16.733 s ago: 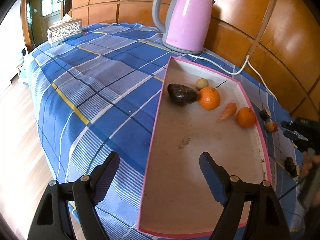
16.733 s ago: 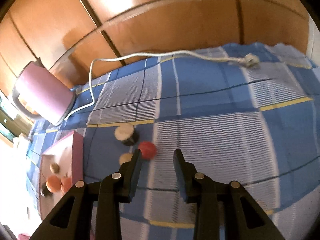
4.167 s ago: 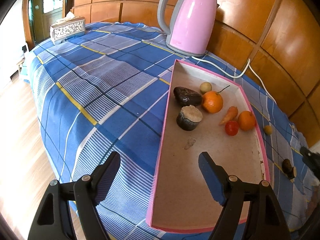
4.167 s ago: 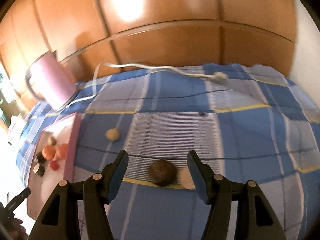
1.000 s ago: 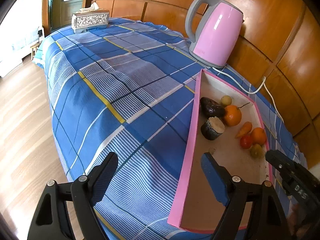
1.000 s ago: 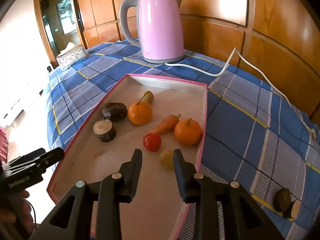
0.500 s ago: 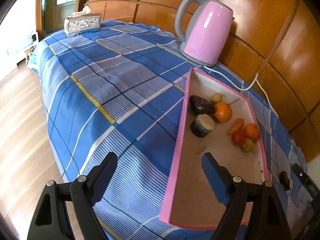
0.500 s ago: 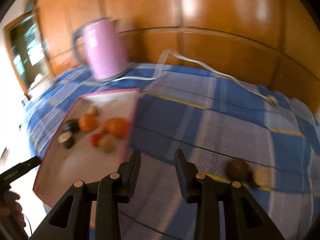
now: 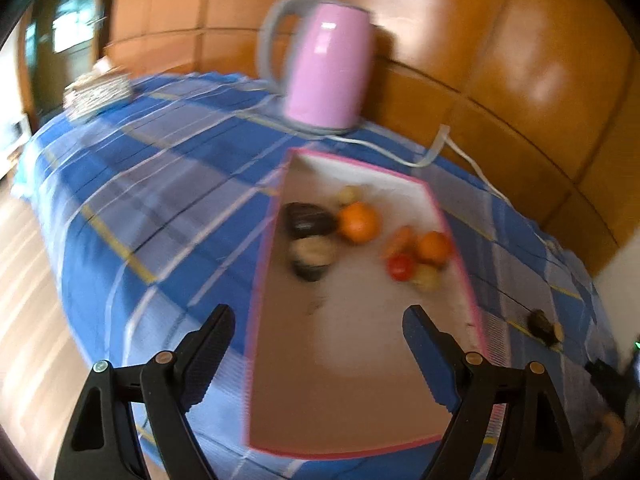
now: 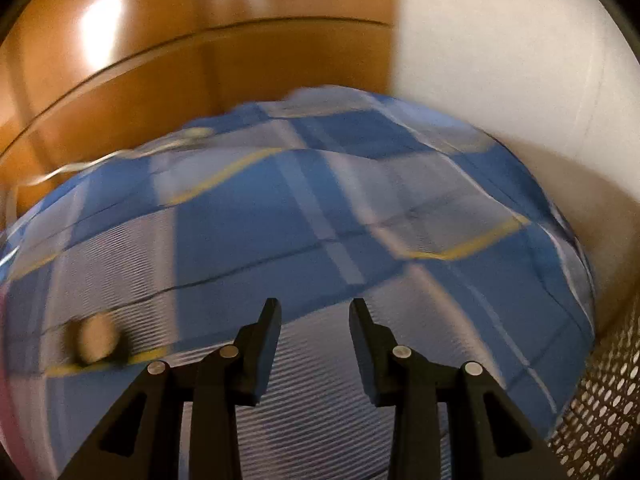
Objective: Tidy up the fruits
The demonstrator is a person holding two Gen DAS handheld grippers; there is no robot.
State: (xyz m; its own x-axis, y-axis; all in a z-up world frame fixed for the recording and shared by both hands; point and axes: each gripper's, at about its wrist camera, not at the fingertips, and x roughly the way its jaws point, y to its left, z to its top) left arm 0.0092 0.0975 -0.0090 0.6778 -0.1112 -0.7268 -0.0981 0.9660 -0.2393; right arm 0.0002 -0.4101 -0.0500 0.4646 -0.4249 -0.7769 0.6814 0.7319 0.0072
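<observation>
A last piece of fruit, a dark round half with a pale cut face, lies alone on the blue plaid bedcover, just outside the right rim of the pink-edged shallow cardboard tray holding two oranges, a tomato and other pieces. It sits left of and beyond the right gripper, the nearer tool, whose jaws stand apart and empty; its long axis is too blurred to tell. The left gripper hangs wide open over the tray's near end.
</observation>
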